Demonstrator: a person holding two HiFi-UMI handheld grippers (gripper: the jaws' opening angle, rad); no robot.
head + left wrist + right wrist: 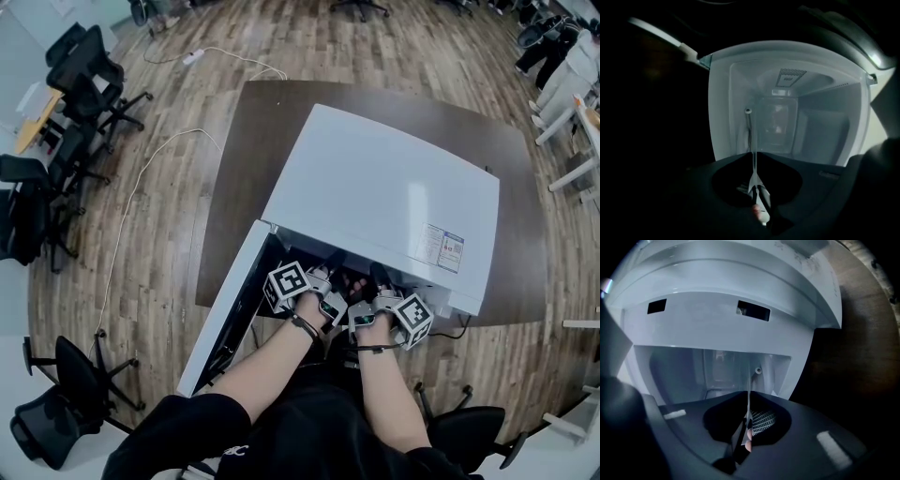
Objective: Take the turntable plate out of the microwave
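Observation:
The white microwave (384,197) sits on a brown table (244,187) with its door (225,314) swung open to the left. Both grippers reach into its mouth side by side. The glass turntable plate (751,140) shows edge-on as a thin pale line that runs up from between the jaws of my left gripper (753,153), which is shut on its rim. In the right gripper view the same plate (749,401) runs between the jaws of my right gripper (748,393), also shut on the rim. In the head view the plate is hidden behind the left gripper (336,270) and right gripper (375,278).
The pale cavity walls (825,126) and a ceiling vent (790,77) lie ahead of the left gripper. Black office chairs (89,70) stand on the wood floor at left. A white cable (141,197) trails across the floor. The table's near edge is under the open door.

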